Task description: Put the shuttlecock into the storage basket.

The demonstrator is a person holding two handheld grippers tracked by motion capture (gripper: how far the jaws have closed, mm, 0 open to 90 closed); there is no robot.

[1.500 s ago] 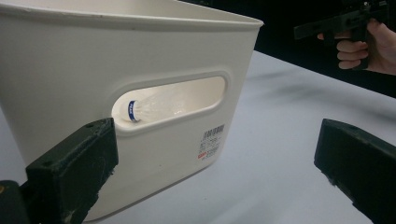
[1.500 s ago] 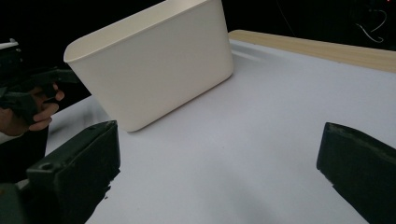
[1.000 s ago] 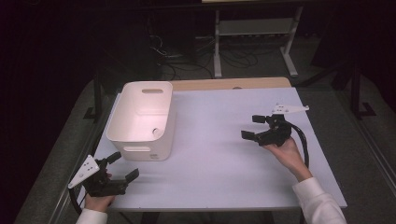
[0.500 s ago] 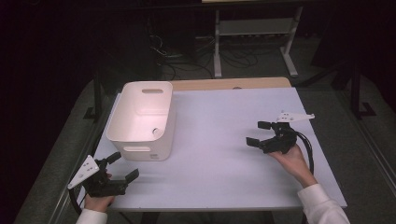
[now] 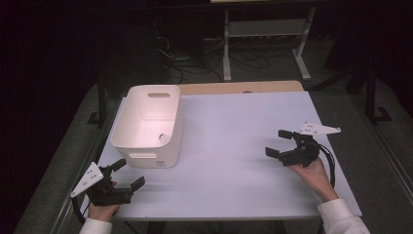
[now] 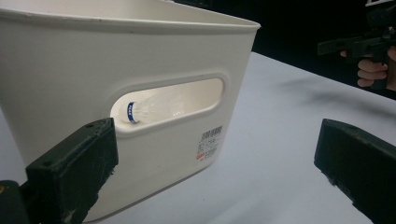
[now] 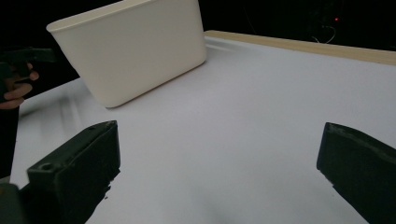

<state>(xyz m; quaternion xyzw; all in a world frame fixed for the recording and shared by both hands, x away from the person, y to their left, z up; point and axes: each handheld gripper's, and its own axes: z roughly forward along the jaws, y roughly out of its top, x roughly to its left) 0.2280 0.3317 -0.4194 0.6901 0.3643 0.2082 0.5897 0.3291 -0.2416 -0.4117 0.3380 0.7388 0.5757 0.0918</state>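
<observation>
My right gripper has drawn back from the white bin | shuttlecock inside | both jaws spread, empty; left gripper waits beside bin.

A white bin sits near the left edge of a white table. Inside lies what seems a white shuttlecock banded blue. Both grippers' jaws are black.

The left tongs are held low at the near left, jaws spread wide apart and nothing gripped between them, while the right tongs are held by the right hand at the right, jaws likewise parted and pointed leftward.
</observation>
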